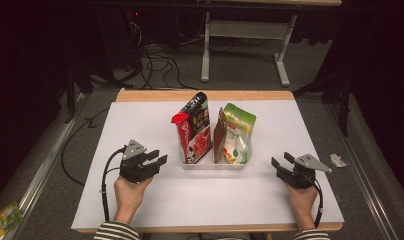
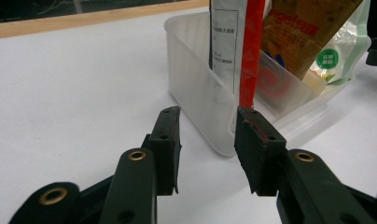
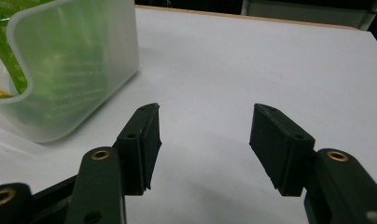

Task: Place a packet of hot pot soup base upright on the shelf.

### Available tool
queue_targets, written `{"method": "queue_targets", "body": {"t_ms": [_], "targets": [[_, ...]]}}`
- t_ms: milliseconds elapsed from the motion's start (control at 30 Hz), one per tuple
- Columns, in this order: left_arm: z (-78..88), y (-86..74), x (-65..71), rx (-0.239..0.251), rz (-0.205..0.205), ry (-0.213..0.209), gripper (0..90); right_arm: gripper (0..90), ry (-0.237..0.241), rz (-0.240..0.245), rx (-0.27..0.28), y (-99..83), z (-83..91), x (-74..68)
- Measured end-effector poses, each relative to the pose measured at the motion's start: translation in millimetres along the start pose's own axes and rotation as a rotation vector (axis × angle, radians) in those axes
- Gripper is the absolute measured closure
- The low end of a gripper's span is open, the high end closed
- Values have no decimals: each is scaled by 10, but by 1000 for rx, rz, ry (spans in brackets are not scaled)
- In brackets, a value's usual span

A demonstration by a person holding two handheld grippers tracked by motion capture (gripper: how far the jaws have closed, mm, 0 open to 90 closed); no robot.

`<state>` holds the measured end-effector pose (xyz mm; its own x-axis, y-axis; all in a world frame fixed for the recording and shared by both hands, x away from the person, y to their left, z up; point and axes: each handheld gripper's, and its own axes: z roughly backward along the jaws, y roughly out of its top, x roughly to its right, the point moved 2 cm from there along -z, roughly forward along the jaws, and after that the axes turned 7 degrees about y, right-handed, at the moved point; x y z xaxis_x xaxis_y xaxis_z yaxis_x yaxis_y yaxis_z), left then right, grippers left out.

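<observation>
Translucent rounded plastic tub [image 1: 212, 164] with glossy pouches, between two empty, parted pairs of black fingers [image 2: 167, 140].

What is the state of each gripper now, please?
Left gripper: jaws open, holding nothing, near the clear tub.
Right gripper: jaws open, holding nothing.

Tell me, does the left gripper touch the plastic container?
Apart. In the high view, bare white table separates the left gripper from the plastic container; its jaws stand open, with nothing between them.

Bare table [image 1: 140, 125] flanks the tub [image 1: 212, 165] blocking the middle.
</observation>
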<state>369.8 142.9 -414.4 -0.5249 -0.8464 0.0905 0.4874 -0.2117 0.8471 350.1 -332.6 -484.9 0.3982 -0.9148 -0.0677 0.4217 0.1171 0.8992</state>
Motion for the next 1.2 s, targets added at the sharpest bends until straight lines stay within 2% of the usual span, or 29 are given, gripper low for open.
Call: {"method": "queue_targets", "body": {"t_ms": [733,1200], "targets": [[277,-103,-213,74,65,58,581,429,-1,1,-5,0,-3,-9],[299,-216,-302,73,97,82,517,429,-3,7,-10,1,-8,-9]]}}
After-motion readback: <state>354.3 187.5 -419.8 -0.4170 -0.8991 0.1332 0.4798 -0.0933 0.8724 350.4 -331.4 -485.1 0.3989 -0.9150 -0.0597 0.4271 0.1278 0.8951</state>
